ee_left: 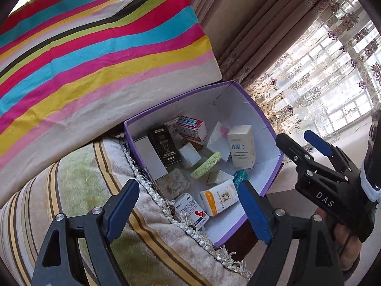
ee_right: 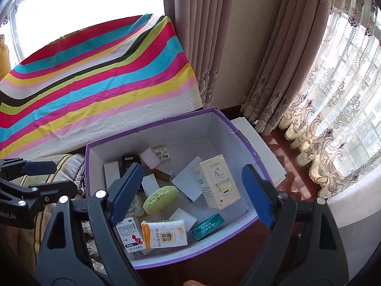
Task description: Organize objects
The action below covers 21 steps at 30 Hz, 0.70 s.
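The left hand-held gripper [ee_left: 188, 205] and the right hand-held gripper [ee_right: 193, 190] both hover above the purple box [ee_right: 238, 128] with fingers spread apart and nothing between them. The box rests beside a fringed cushion [ee_left: 83, 181], in front of a striped cloth [ee_left: 95, 47]. Loose inside lie a cream carton [ee_right: 218, 182], a green sponge [ee_right: 160, 199], an orange-and-white pack [ee_right: 164, 233], a teal packet [ee_right: 207, 226] and a black carton [ee_left: 164, 146].

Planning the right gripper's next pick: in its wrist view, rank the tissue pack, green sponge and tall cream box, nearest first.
1. Tissue pack, box's near end, just ahead of the right gripper.
2. Green sponge, middle, left.
3. Tall cream box, right, farthest.
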Tool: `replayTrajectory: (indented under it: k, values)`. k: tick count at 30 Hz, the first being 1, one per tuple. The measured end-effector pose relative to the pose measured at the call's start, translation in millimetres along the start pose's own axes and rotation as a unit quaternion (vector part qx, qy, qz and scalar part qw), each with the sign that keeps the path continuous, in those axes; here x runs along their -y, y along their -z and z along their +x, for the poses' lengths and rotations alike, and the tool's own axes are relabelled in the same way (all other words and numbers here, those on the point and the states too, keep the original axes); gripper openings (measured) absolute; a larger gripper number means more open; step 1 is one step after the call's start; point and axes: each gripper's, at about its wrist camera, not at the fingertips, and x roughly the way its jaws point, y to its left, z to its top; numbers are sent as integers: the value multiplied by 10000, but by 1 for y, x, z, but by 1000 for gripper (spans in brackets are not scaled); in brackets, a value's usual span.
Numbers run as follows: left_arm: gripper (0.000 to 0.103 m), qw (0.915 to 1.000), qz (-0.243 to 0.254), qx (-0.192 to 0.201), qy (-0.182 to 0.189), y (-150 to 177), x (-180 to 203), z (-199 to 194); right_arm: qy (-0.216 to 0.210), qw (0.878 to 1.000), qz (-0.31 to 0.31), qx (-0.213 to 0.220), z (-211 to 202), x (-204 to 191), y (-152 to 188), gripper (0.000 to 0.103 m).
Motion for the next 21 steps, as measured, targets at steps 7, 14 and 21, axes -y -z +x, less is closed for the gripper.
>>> replayTrajectory:
  k: [7, 14, 21]
  values:
    - [93, 9998, -148, 147, -32, 20, -1, -9, -16, 10000, -50, -59, -4, -2, 9, 87]
    - [103, 9999, -96, 21, 104, 20, -1, -1, -12, 9999, -79, -97, -5, -2, 14, 87]
    - [103, 10000, -27, 31, 25, 20, 2, 3, 33, 9997, -98, -200, -3, 0, 20, 87]
